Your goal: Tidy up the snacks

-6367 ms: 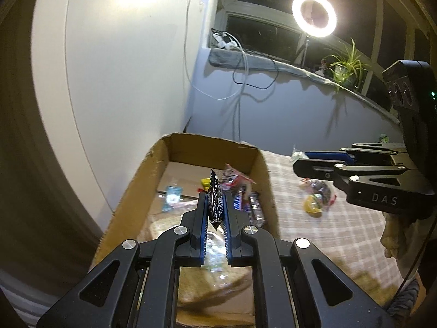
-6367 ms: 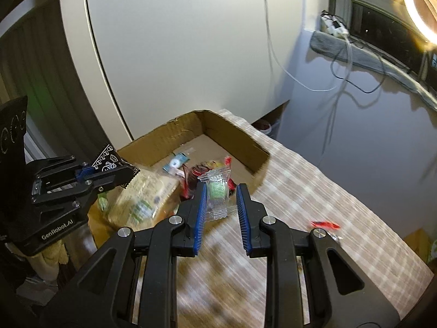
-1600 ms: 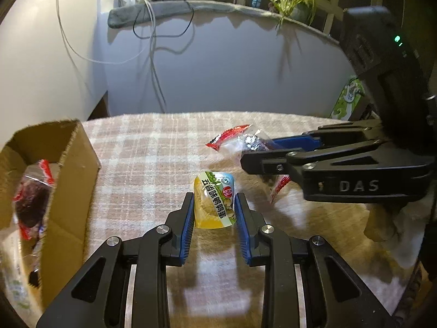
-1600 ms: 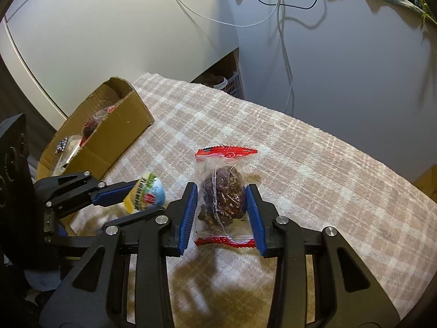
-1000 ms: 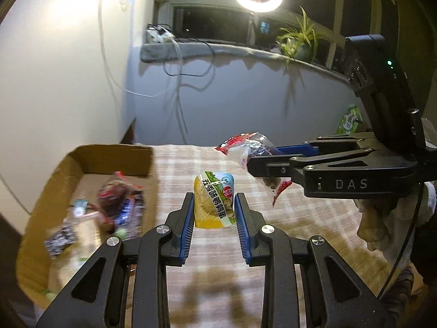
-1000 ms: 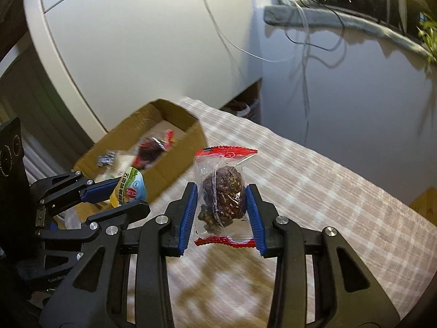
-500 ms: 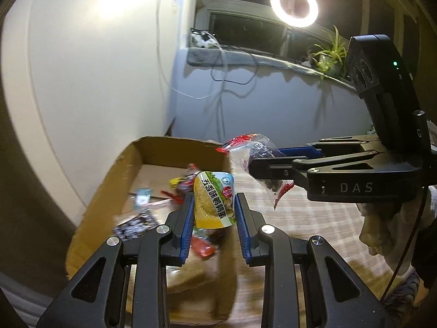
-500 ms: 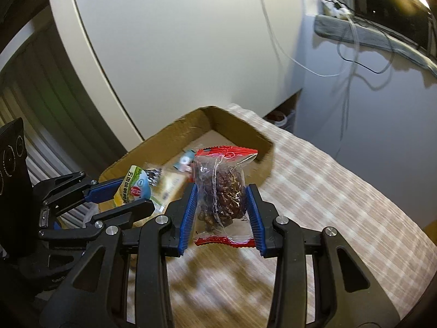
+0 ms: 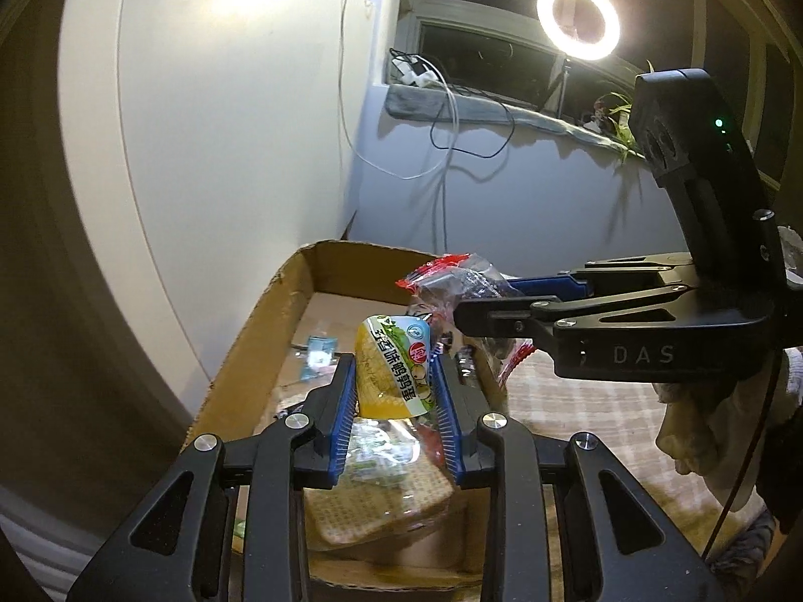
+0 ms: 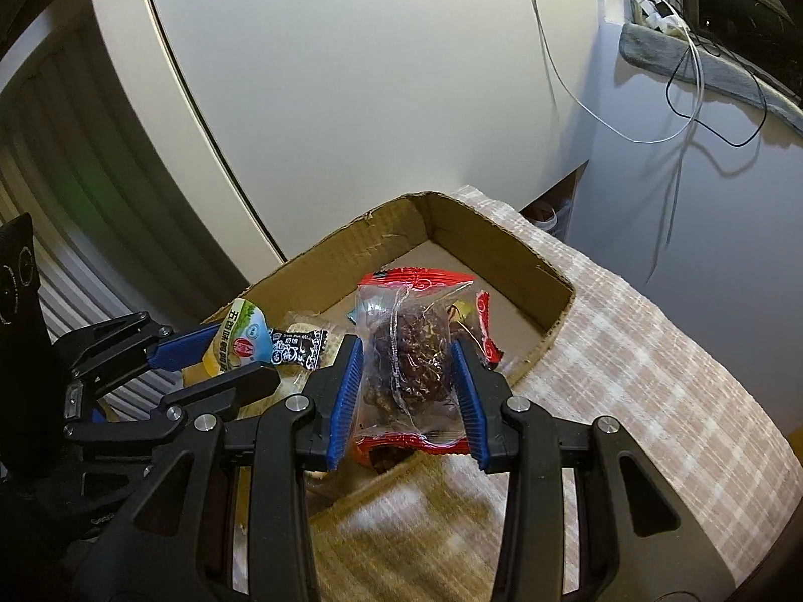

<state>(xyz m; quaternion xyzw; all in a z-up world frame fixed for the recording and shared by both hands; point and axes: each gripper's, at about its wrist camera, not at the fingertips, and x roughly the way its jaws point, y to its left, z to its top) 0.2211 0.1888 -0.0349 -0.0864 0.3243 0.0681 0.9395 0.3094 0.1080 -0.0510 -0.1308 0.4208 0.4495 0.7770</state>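
Observation:
My left gripper (image 9: 394, 386) is shut on a yellow and green snack pack (image 9: 394, 368) and holds it above the open cardboard box (image 9: 261, 331). The pack also shows in the right wrist view (image 10: 240, 338). My right gripper (image 10: 406, 376) is shut on a clear bag of dark brown snack with red ends (image 10: 409, 351), held over the box's near right wall (image 10: 532, 271). That bag shows in the left wrist view (image 9: 451, 281). Several snacks lie in the box, among them a large biscuit pack (image 9: 381, 491) and a black wrapper (image 10: 296, 346).
The box sits at the left end of a table with a checked cloth (image 10: 652, 351). A white wall panel (image 10: 351, 75) stands behind the box. A ring light (image 9: 577, 18) and cables (image 9: 446, 115) are by the window sill.
Both grippers have moved left with their snacks, from above the table to above the box. Both stay shut on their snacks.

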